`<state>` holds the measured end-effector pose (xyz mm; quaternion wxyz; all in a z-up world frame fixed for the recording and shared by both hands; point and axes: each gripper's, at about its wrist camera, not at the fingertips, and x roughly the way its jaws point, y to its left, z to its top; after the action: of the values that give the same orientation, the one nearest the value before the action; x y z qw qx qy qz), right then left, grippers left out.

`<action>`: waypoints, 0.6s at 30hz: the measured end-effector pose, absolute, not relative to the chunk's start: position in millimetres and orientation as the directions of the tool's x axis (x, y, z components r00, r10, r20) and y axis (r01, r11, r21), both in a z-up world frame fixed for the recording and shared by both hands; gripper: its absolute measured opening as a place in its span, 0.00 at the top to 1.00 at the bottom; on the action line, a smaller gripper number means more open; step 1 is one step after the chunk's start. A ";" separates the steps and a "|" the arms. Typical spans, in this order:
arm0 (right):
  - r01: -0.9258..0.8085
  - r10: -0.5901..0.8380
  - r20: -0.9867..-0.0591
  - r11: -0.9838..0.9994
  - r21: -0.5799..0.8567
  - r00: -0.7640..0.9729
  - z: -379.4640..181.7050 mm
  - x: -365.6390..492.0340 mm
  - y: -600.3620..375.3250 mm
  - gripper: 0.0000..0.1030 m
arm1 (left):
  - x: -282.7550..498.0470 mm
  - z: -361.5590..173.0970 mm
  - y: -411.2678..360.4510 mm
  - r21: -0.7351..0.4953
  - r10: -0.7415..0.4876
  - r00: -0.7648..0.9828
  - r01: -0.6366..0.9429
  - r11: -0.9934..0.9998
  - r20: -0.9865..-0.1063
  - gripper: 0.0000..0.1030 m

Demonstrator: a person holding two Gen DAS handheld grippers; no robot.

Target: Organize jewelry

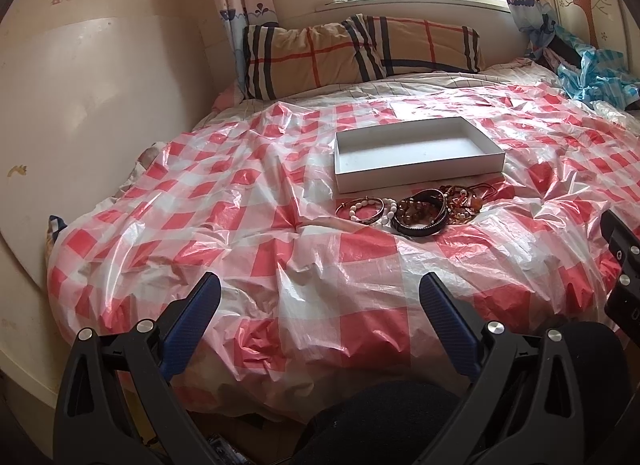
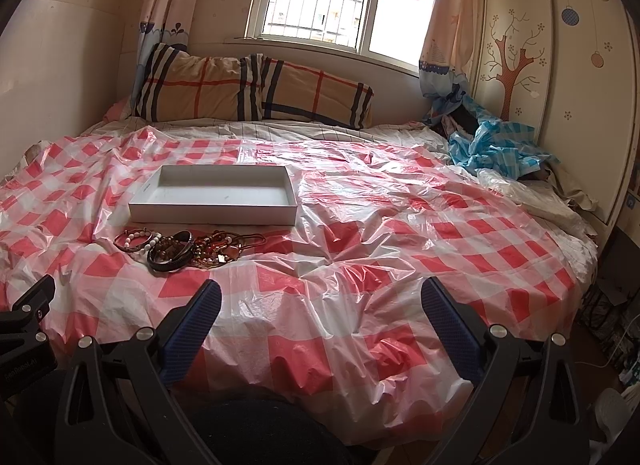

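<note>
A pile of jewelry point(image 1: 420, 207) lies on the red-and-white checked plastic sheet point(image 1: 240, 225) over the bed: white bead bracelets, a dark bangle, amber beads. An empty white box point(image 1: 360, 181) sits just behind it. The pile also shows in the right wrist view point(image 2: 180, 247), with the box point(image 2: 160, 215) behind it. My left gripper point(image 1: 320, 285) is open and empty, well short of the pile near the bed's front edge. My right gripper point(image 2: 320, 289) is open and empty, to the right of the pile.
Two plaid pillows point(image 1: 360, 49) lean under the window at the bed's head. Crumpled blue checked plastic point(image 2: 500, 145) and clear plastic lie at the bed's far right corner by a wardrobe point(image 2: 560, 65). A wall point(image 1: 80, 105) borders the bed's left side.
</note>
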<state>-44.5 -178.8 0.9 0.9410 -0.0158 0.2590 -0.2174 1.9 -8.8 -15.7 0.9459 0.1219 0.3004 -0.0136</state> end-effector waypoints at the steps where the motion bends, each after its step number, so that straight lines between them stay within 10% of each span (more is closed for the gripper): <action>1: 0.401 -0.418 -0.480 0.905 -0.143 0.771 0.9 -44.6 -178.7 0.07 | 2.1 -15.5 -8.7 0.223 0.047 0.819 0.099 0.970 -0.572 0.07; 18: 0.402 -0.417 -0.478 0.905 -0.140 0.773 1.6 -45.0 -178.6 0.07 | 4.2 -11.0 -3.8 0.185 0.027 0.811 0.101 0.978 -0.584 0.07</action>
<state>-45.0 -178.6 1.6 0.9414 -0.0149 0.2573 -0.2173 4.2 -3.8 -11.0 0.9460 0.1042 0.3064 -0.0195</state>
